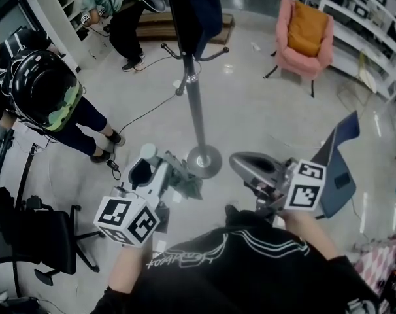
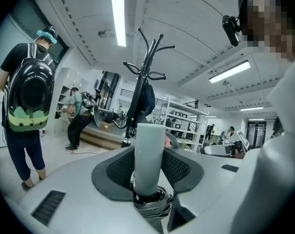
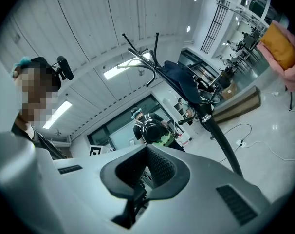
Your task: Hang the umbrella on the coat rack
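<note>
The coat rack [image 1: 197, 110] stands straight ahead on a round base [image 1: 204, 160], its dark pole carrying a dark blue garment [image 1: 195, 8] near the top. The left gripper view shows its curved hooks [image 2: 148, 57] ahead. My left gripper [image 1: 148, 169] is shut on the folded umbrella [image 1: 183, 179]; the umbrella's pale cylindrical handle [image 2: 149, 155] stands between the pads, with bunched fabric [image 2: 152, 204] below. My right gripper [image 1: 247, 164] is shut and empty, just right of the base. Past my right gripper [image 3: 145, 172], the rack [image 3: 220, 140] and garment [image 3: 182, 79] show.
A person with a black and green backpack [image 1: 44, 87] stands at left, another person [image 1: 116, 15] farther back. A cable [image 1: 142, 113] trails over the floor. A pink armchair [image 1: 304, 34] is at back right, a blue chair [image 1: 338, 169] at right, a black office chair [image 1: 28, 241] at lower left.
</note>
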A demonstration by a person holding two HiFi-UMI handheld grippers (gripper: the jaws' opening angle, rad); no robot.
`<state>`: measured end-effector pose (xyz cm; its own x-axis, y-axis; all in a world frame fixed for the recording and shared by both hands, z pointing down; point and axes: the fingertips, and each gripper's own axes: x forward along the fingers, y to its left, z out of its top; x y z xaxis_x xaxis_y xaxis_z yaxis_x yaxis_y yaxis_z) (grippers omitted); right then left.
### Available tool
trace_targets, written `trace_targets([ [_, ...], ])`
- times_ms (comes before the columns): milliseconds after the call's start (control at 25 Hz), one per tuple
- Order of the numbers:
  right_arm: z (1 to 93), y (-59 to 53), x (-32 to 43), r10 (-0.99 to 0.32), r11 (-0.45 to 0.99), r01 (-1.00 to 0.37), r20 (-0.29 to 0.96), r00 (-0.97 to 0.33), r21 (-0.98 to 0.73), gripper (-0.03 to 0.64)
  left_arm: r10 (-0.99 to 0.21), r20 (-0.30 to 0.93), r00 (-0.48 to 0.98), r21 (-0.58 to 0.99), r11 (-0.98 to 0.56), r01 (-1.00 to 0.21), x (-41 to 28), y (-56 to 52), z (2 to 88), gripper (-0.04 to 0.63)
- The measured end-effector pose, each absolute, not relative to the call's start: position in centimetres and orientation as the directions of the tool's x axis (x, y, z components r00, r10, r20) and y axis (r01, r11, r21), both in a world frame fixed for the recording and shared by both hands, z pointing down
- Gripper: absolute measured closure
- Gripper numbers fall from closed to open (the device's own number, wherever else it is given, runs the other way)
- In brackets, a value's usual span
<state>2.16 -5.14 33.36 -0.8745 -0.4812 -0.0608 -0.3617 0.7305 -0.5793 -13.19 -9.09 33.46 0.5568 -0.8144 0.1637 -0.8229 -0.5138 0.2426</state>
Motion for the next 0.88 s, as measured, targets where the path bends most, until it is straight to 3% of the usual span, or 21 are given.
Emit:
trace_targets([
  [880, 34.5, -14.9, 2.8, -0.411, 0.726, -0.292, -0.053, -0.910, -0.623, 0.604, -0.855, 0.207, 0.476, 0.254, -0.423, -0.870, -12.6, -17.8, 34.4, 0.439],
])
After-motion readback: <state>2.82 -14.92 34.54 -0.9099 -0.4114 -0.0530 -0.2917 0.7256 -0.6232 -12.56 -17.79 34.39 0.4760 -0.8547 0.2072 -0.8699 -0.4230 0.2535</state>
